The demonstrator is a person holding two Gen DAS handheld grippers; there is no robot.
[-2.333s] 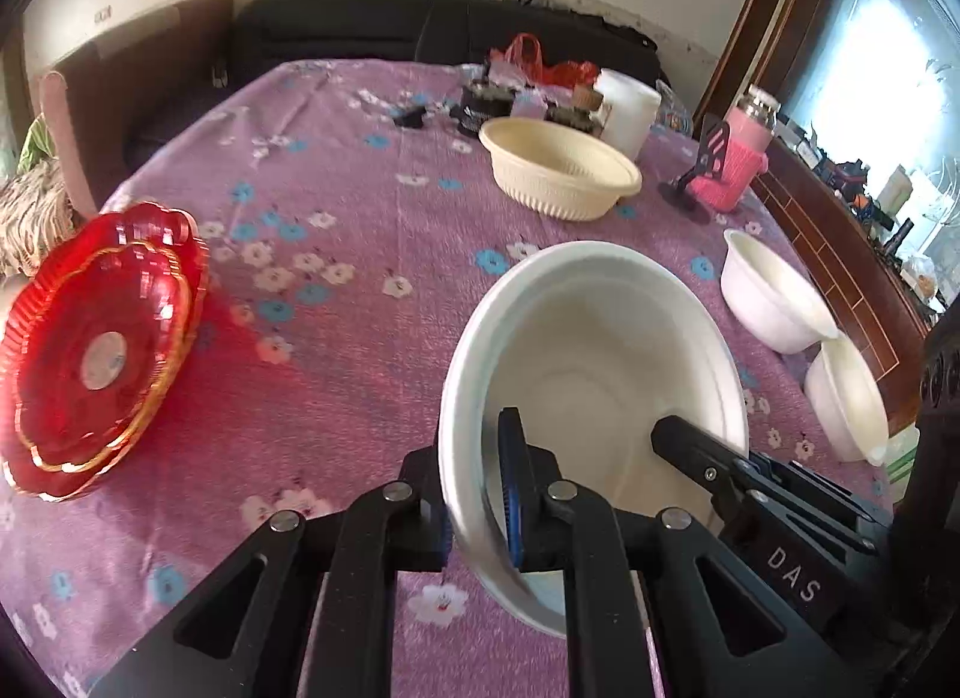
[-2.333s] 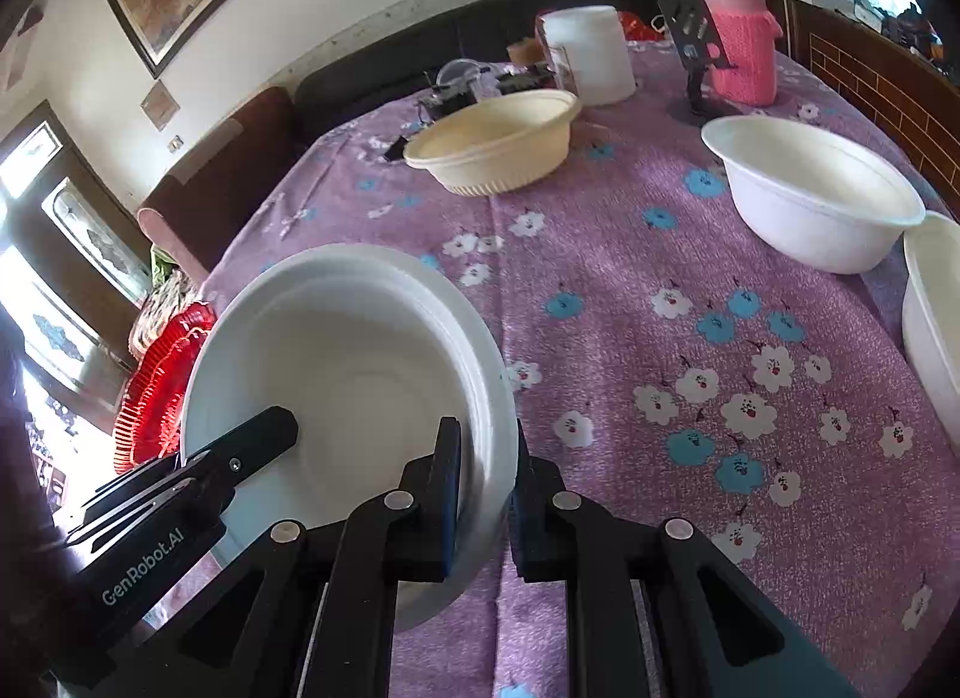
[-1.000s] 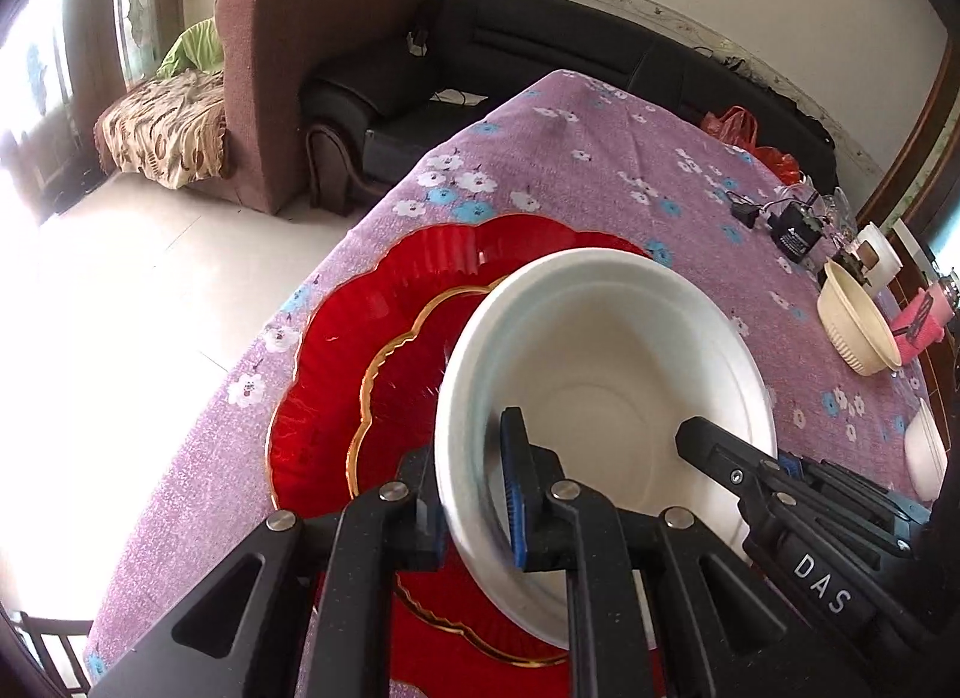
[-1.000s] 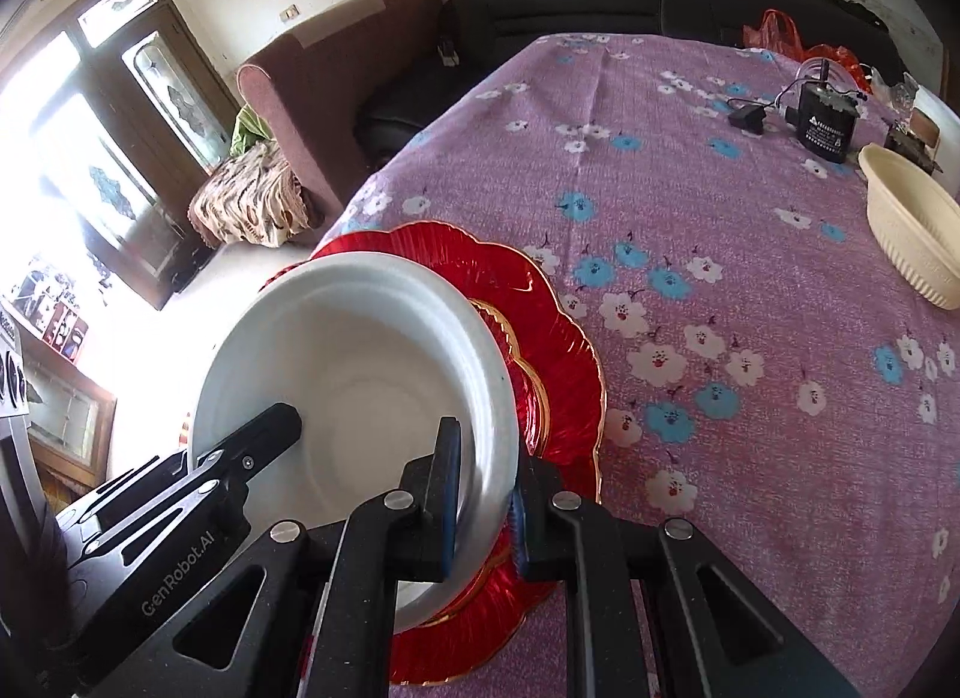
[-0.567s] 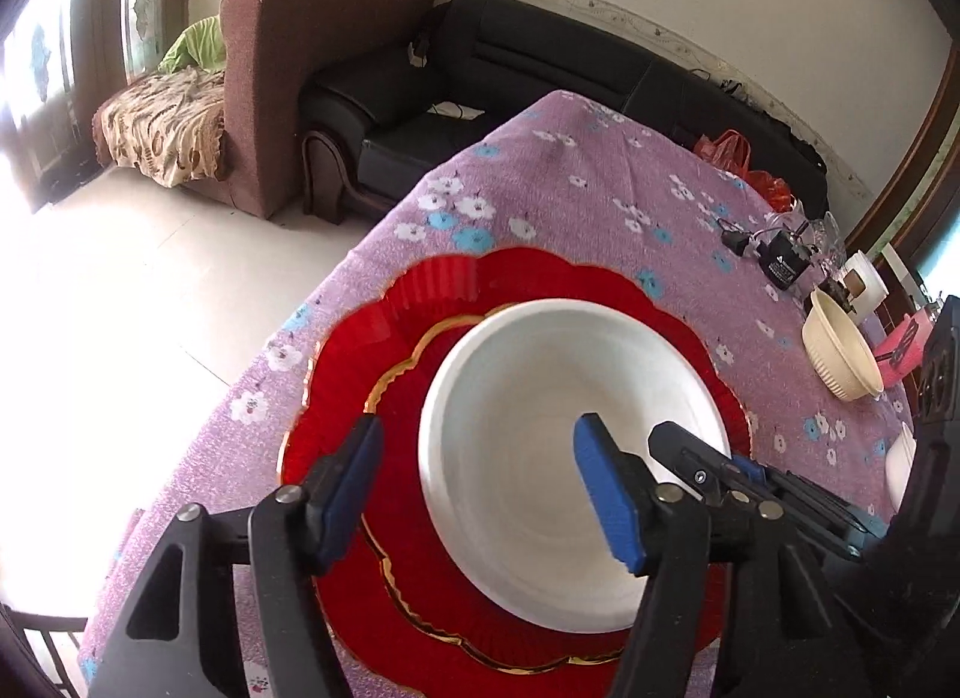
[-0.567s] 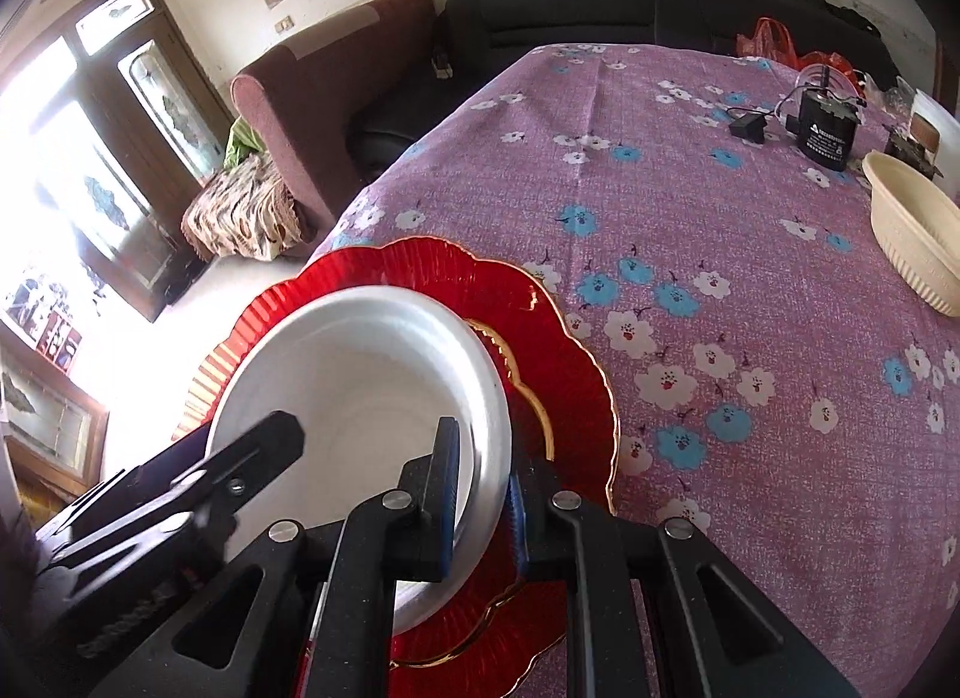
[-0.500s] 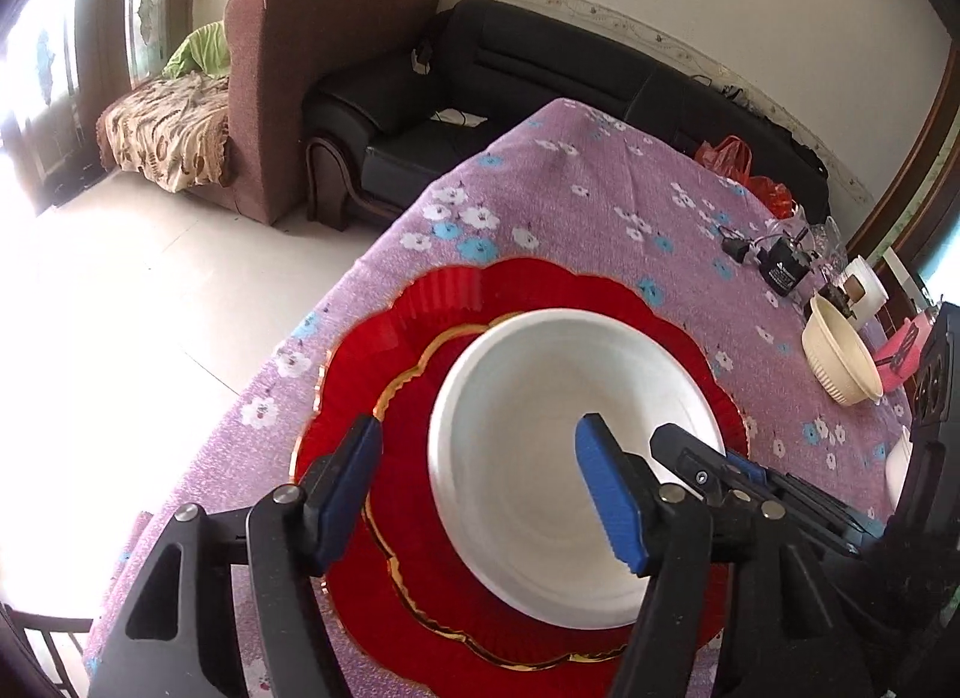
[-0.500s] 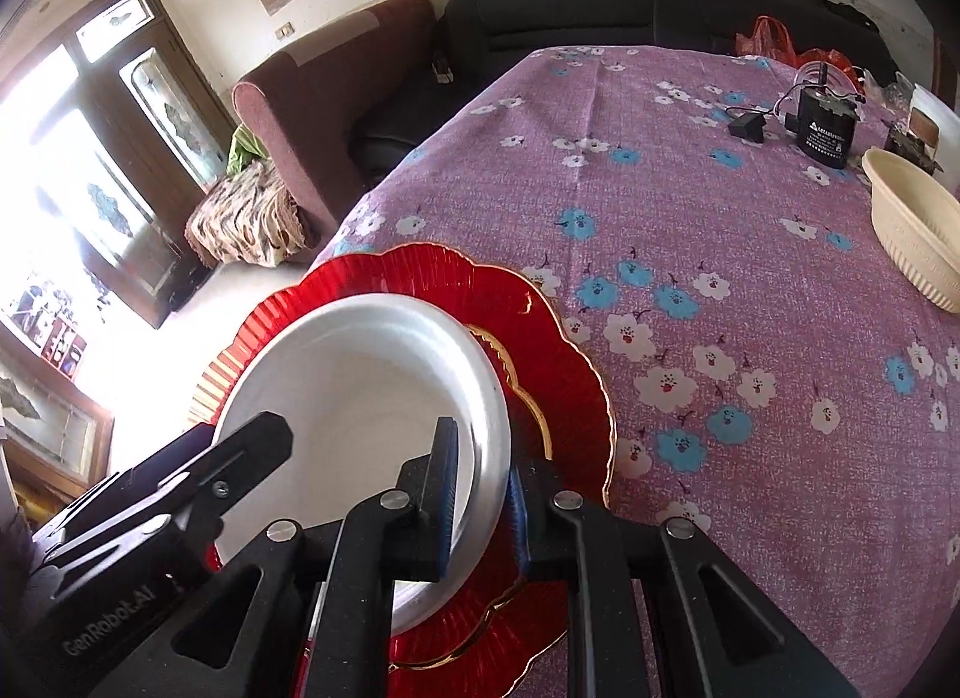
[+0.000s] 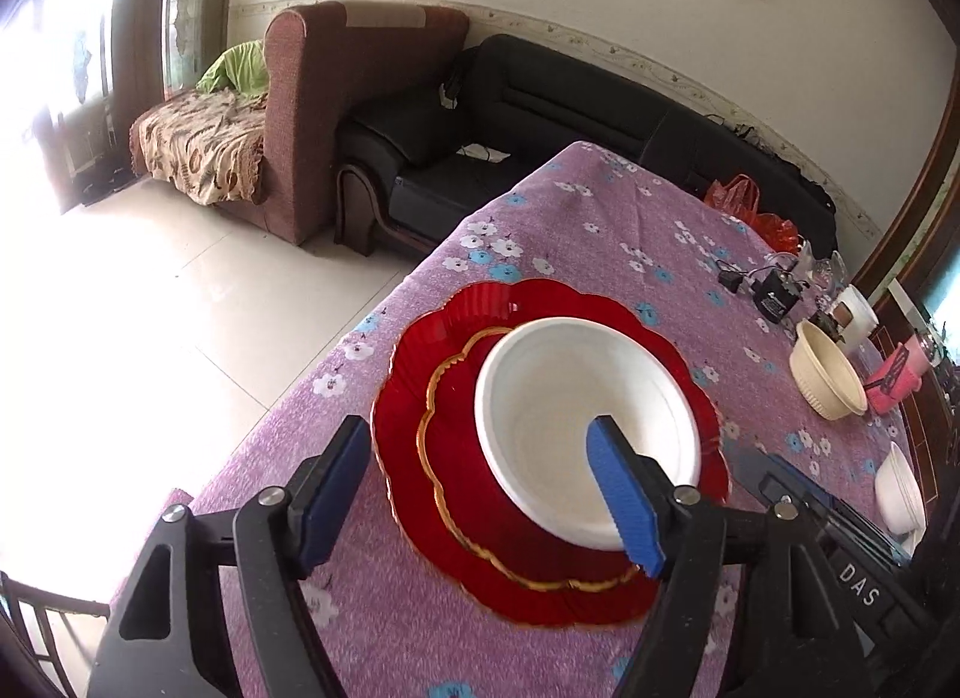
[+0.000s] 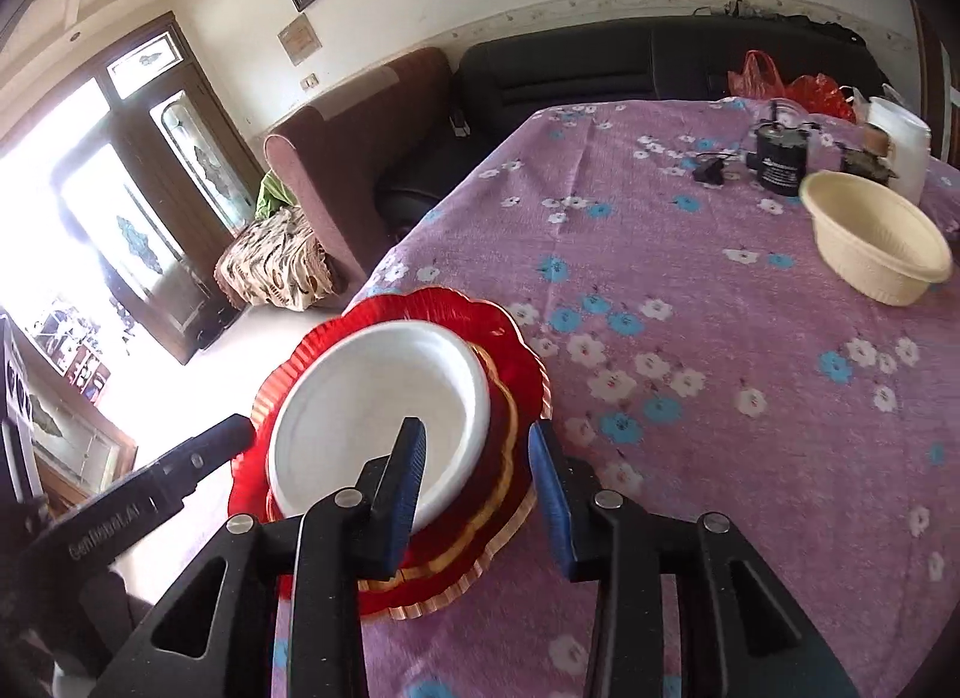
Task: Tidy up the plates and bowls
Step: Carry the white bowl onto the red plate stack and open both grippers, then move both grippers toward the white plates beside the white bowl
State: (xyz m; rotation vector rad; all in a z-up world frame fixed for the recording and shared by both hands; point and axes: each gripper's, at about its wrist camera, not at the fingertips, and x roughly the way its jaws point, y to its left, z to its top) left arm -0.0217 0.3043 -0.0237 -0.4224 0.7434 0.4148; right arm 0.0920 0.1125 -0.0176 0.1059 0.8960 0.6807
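Tongs on the left, the left gripper point(image 9: 480, 494), stood wide and opening further, blue pads clear of the white bowl point(image 9: 576, 410) just ahead between them, nothing clamped. That bowl sat upright on the stacked red plates point(image 9: 456, 458) near the table edge of the purple flowered cloth point(image 9: 600, 230). The right gripper point(image 10: 477, 488), narrower, was also opening; its left pad overlapped the bowl's near rim in view, yet no pinch showed. Well beyond its right finger lay a cream bowl point(image 10: 876, 248).
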